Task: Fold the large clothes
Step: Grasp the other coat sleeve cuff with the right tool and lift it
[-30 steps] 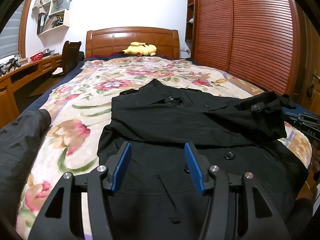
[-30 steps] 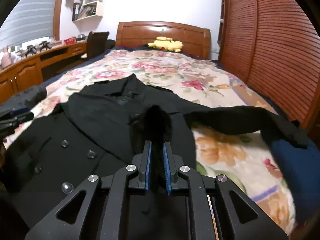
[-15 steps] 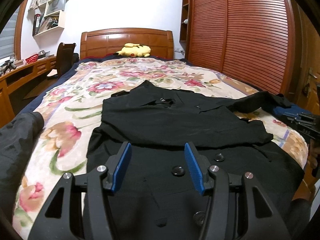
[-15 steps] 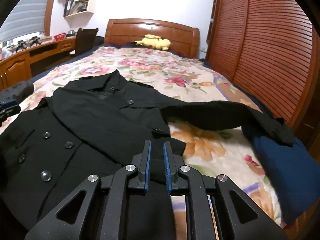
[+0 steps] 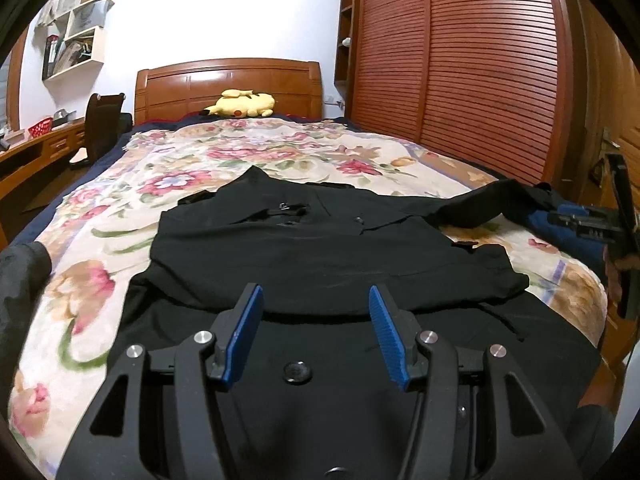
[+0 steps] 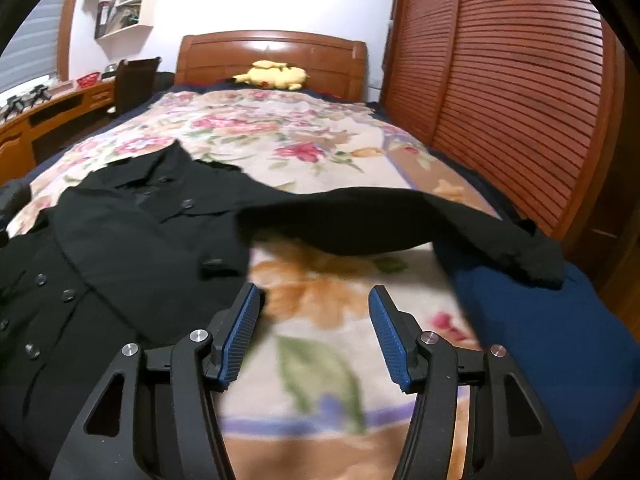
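Note:
A large black buttoned coat (image 5: 332, 256) lies flat on the floral bed, one sleeve folded across its chest. Its other sleeve (image 6: 400, 220) stretches out to the right toward the bed's edge. My left gripper (image 5: 316, 312) hovers open over the coat's lower front, nothing between its blue pads. My right gripper (image 6: 314, 312) is opening over the bare bedspread just right of the coat (image 6: 120, 248), with no cloth between its pads. In the left wrist view the right gripper (image 5: 600, 220) shows at the far right edge.
The floral bedspread (image 5: 208, 160) covers a wooden-framed bed with a yellow plush toy (image 5: 244, 106) at the headboard. Louvred wardrobe doors (image 6: 500, 80) run along the right. A desk and chair (image 5: 102, 128) stand at the left. A blue sheet (image 6: 540, 340) shows at the right corner.
My right gripper let go of the black sleeve it was shut on, opened, and slid right off the coat onto the bedspread. The left gripper shifted over the coat, still open.

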`<state>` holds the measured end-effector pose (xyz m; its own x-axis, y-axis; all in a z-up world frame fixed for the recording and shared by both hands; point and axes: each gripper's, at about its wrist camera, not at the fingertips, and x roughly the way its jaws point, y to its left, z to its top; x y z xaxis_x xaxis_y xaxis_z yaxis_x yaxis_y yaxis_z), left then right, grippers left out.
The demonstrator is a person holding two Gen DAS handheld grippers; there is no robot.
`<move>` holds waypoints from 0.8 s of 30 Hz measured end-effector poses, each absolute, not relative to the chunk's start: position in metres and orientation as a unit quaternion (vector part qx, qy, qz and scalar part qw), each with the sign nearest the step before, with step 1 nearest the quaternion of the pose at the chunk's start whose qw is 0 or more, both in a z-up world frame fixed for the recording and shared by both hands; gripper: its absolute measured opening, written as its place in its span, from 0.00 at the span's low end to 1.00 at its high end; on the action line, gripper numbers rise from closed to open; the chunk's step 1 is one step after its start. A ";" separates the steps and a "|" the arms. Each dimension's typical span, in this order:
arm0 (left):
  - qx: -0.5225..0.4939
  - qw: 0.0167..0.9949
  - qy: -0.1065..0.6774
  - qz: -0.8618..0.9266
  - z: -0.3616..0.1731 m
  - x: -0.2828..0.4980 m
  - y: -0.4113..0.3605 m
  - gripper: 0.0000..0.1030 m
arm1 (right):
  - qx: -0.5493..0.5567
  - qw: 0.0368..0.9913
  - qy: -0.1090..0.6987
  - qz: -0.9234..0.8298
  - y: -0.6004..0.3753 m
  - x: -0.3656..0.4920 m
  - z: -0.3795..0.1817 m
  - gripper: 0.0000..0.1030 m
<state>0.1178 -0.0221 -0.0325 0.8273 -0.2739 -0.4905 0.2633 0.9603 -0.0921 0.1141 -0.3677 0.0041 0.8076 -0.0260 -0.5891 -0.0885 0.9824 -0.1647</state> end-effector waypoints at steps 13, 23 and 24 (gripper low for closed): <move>-0.011 0.952 0.264 -0.157 -0.037 0.135 -0.049 0.53 | -0.079 0.941 0.318 -0.078 -0.484 0.168 0.052 0.56; -0.007 0.949 0.272 -0.161 -0.041 0.140 -0.057 0.53 | -0.039 0.922 0.341 -0.179 -0.548 0.211 0.051 0.64; -0.008 0.948 0.273 -0.162 -0.041 0.140 -0.057 0.53 | -0.036 0.918 0.347 -0.191 -0.554 0.214 0.048 0.66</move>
<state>0.1396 -0.0572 -0.0410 0.7985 -0.3117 -0.5151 0.3027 0.9474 -0.1041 0.2139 -0.5536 0.0481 0.6867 -0.3755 -0.6224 0.3257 0.9244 -0.1983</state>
